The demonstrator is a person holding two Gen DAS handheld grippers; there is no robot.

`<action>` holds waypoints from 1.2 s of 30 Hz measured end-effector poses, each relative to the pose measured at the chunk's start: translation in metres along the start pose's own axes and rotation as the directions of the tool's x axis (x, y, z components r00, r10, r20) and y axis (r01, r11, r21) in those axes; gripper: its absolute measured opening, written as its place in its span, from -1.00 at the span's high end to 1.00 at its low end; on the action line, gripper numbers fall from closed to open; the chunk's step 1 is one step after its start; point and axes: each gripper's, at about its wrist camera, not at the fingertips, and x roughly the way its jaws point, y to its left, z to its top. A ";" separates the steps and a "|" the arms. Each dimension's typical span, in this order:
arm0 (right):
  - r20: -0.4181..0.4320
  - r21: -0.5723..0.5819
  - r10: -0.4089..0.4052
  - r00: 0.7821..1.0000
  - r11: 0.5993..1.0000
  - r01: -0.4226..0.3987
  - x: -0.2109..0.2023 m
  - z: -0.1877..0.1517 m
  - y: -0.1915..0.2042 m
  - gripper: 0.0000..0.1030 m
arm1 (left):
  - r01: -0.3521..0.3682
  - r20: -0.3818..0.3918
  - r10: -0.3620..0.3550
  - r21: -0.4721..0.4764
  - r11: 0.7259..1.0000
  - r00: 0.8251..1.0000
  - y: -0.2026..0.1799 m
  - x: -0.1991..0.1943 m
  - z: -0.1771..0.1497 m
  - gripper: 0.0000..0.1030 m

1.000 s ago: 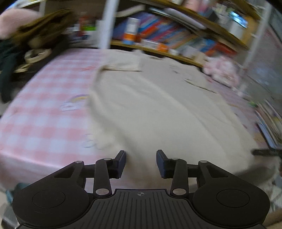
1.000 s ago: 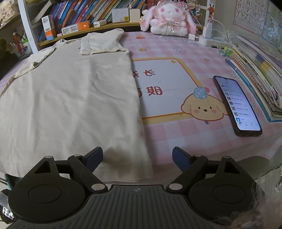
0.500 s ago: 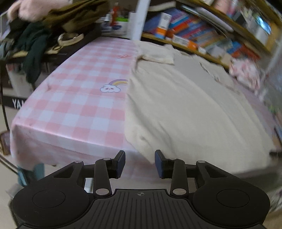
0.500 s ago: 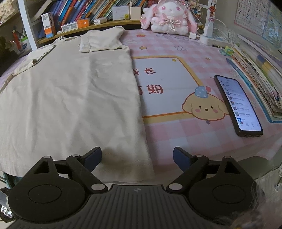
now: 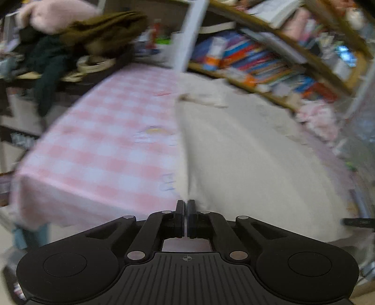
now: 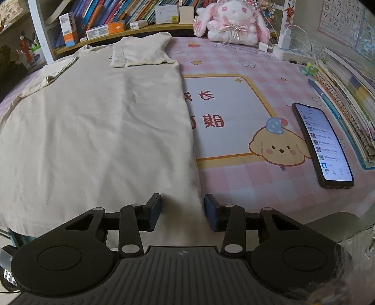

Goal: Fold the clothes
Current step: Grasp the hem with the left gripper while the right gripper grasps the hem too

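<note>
Cream shirt spread flat on a pink checked table, a gripper at each near corner.

The shirt (image 6: pixel 98 131) lies lengthwise, sleeves folded in at the far end by the bookshelf (image 6: pixel 121 14). The left gripper (image 5: pixel 186 206) is pressed together at the shirt's near left hem corner (too blurred to tell whether cloth is caught). The right gripper (image 6: pixel 182 206) is closing, pads not yet touching, with the near right corner between them. A phone (image 6: pixel 322 145) lies to the right on the tablecloth (image 6: pixel 234 183).

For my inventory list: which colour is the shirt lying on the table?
Plain cream-beige shirt, no print visible; the right wrist view shows it best.
</note>
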 end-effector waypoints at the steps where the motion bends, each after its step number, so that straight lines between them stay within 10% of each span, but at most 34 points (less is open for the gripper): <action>1: 0.000 0.000 0.000 1.000 1.000 0.000 0.000 0.000 0.000 0.26 | -0.033 -0.036 0.033 0.006 0.999 0.999 0.010 0.003 -0.002 1.00; 4: 0.001 -0.002 0.001 1.000 1.000 -0.001 0.001 0.002 0.000 0.26 | -0.120 -0.102 0.122 0.026 0.992 0.987 0.024 0.013 -0.007 0.97; 10: -0.004 -0.003 0.000 1.000 1.000 0.000 0.000 0.002 0.000 0.24 | 0.008 -0.061 -0.011 -0.056 0.998 0.998 0.024 0.025 -0.006 0.23; 16: -0.006 0.025 0.010 1.000 1.000 -0.009 -0.002 0.001 -0.003 0.23 | 0.045 -0.107 -0.063 -0.161 0.986 0.992 0.023 0.054 -0.007 0.30; 19: -0.011 0.034 0.019 1.000 0.999 -0.019 -0.002 0.003 -0.004 0.42 | 0.095 -0.096 -0.117 -0.209 0.973 0.988 0.023 0.052 -0.004 0.88; 22: -0.021 0.049 0.037 0.999 0.998 -0.036 -0.005 0.004 -0.005 0.82 | 0.107 -0.065 -0.112 -0.082 0.991 0.992 -0.001 0.042 0.005 0.89; 29: 0.020 -0.010 0.138 0.990 0.990 -0.138 -0.020 0.011 0.018 0.84 | 0.061 -0.106 -0.059 0.023 0.998 0.993 -0.018 0.052 0.015 0.79; 36: -0.022 0.022 0.050 0.999 0.999 -0.050 -0.013 0.003 0.000 0.37 | 0.090 -0.138 -0.090 -0.009 0.996 0.986 -0.009 0.053 0.009 0.48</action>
